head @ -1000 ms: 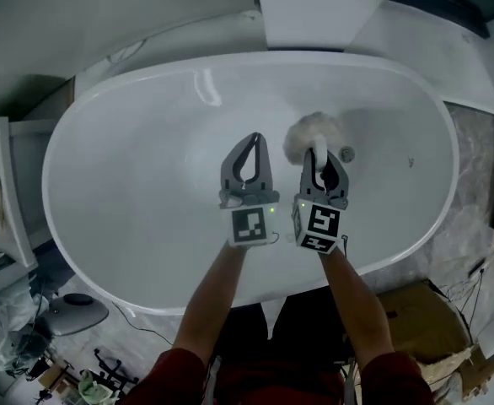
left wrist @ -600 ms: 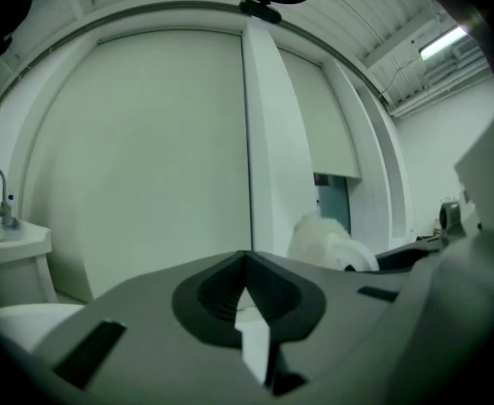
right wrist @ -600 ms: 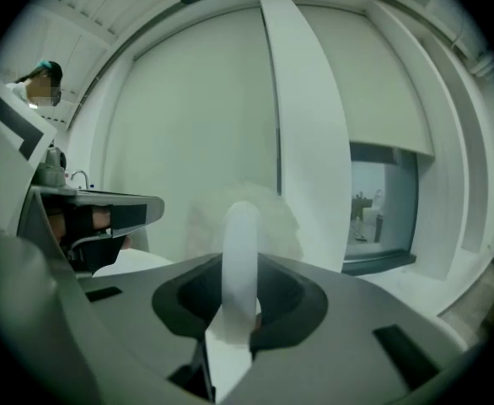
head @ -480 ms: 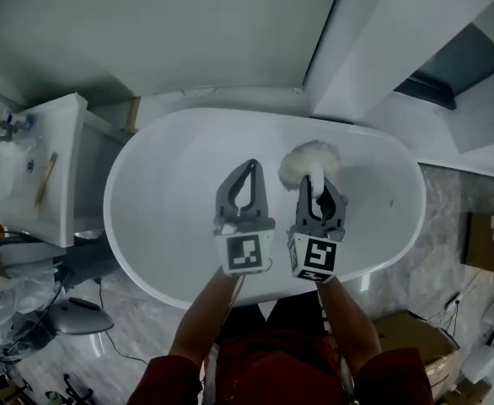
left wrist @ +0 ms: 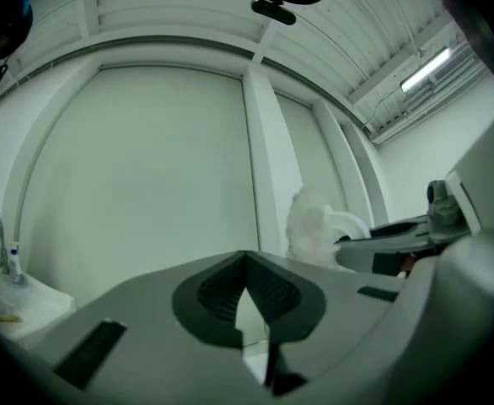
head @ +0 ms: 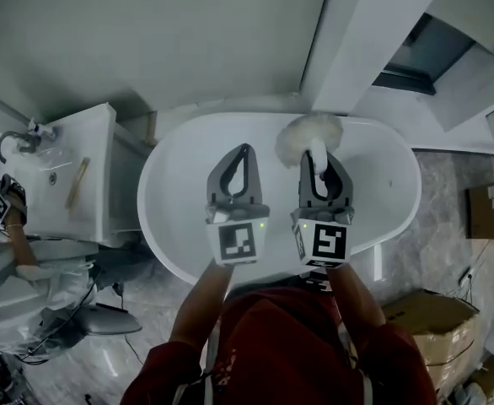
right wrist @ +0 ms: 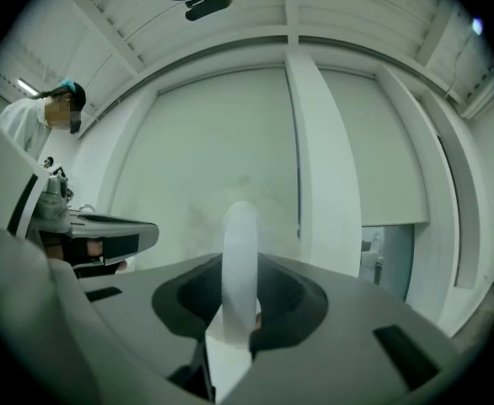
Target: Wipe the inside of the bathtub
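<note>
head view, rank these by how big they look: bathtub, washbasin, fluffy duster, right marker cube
1. bathtub, largest by far
2. washbasin, at the left
3. fluffy duster and right marker cube look about alike. The cube sits much nearer the camera, so I leave these two unranked.

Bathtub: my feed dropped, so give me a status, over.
Left gripper shut, empty. Right gripper shut on duster handle. Duster head held over bathtub far rim, no contact seen. Nothing blocking.
</note>
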`<state>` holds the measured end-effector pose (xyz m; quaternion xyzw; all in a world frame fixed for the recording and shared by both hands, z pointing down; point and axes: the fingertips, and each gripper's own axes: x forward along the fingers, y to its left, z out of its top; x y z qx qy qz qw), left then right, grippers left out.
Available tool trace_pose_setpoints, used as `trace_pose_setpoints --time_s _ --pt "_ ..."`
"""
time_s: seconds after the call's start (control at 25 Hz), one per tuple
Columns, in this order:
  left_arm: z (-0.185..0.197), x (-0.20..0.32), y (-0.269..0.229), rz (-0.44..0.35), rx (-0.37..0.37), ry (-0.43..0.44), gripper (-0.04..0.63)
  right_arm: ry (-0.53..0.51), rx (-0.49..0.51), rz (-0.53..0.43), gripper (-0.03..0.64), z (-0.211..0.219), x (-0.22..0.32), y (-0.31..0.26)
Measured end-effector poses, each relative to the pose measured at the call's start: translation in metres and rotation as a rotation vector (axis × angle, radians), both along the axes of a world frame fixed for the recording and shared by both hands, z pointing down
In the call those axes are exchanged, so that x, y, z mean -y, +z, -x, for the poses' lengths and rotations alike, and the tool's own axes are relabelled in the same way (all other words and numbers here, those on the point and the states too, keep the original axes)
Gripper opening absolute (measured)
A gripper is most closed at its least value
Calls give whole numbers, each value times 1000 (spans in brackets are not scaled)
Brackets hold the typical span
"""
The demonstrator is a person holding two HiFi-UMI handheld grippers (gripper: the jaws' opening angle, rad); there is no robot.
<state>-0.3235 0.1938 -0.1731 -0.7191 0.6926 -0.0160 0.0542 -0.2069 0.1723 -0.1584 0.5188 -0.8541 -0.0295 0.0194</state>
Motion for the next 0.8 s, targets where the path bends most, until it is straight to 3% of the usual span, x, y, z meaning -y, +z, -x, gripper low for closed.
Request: trace_pose_setpoints --time_s 0.44,0.8 --pt "-15 -37 -47 -107 29 -27 15 -61 -11 -102 94 -5 -39 -52" --pt "-19 -44 -48 -116 18 -47 15 -70 -22 -85 94 -12 -34 -43"
